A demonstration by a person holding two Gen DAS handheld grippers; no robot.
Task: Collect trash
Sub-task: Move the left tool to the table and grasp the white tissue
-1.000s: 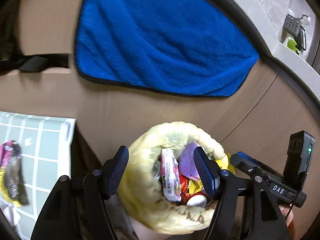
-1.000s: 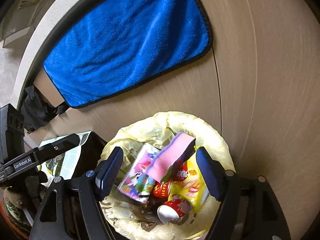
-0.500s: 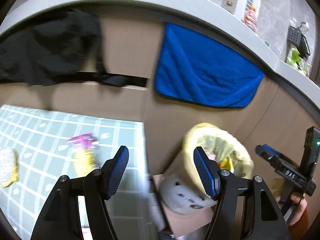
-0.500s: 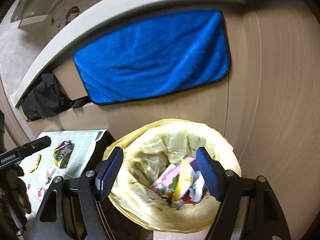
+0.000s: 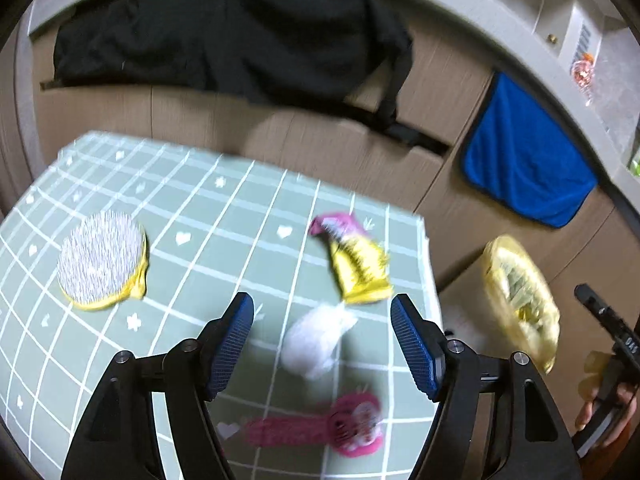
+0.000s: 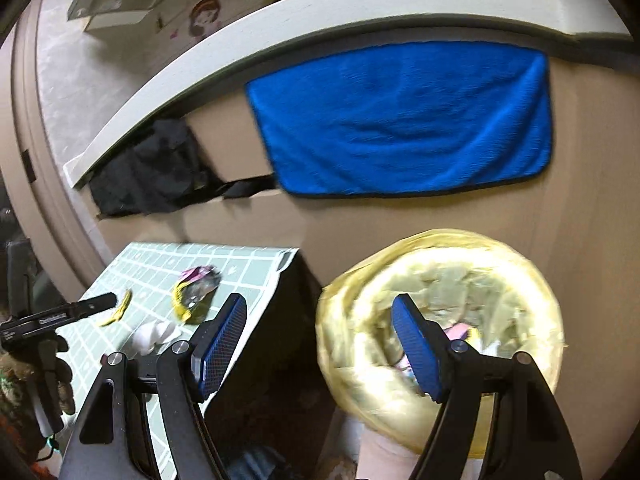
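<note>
Blue-padded left claw (image 5: pixel 322 344) opening, tilted over table (image 5: pixel 192 208)

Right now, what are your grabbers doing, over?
Left gripper opening, nothing held, above white tissue wad. Right gripper open, empty, by yellow-lined trash bin. Nothing blocking.

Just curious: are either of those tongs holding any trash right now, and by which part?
No. The left tongs, opening, and the right tongs hold nothing.
</note>
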